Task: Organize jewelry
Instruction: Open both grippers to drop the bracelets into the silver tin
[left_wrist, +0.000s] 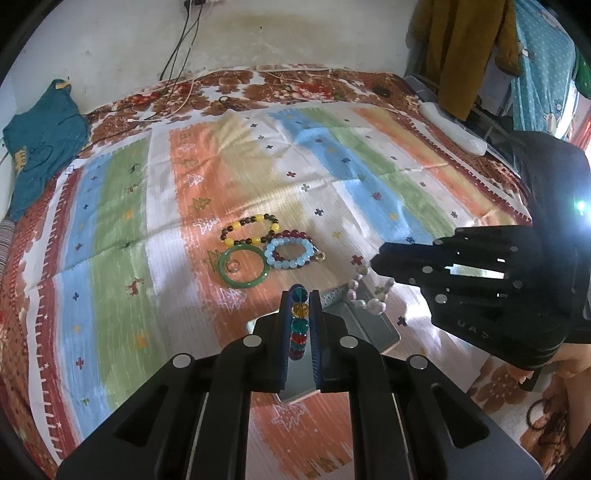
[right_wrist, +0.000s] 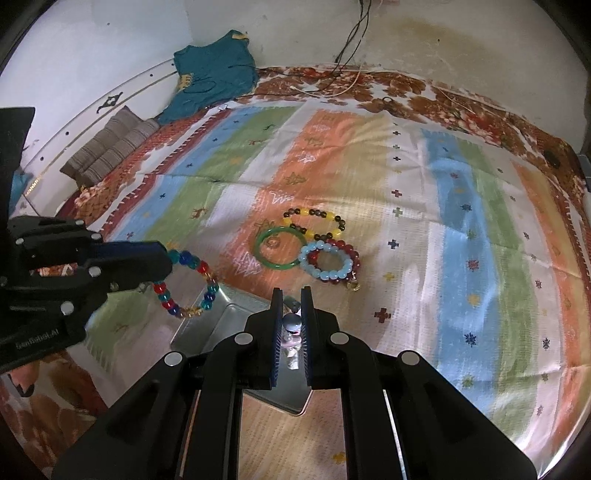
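Fingers (left_wrist: 283, 332) pinch multicolored bead bracelet (left_wrist: 298, 320) | strand runs lengthwise between them

Striped cloth (left_wrist: 122, 206), teal shirt (left_wrist: 40, 144), cables (left_wrist: 181, 48), cushion (right_wrist: 107, 147)

A multicoloured bead bracelet (right_wrist: 190, 282) is clamped in the left gripper (left_wrist: 299, 325), a pale bead bracelet (left_wrist: 367, 293) in the right gripper (right_wrist: 291, 325), both above a metal tin (right_wrist: 221, 321). Four bracelets (right_wrist: 314, 243) are clustered just ahead.

Metal tray (right_wrist: 207, 317) partly hidden beneath both claws
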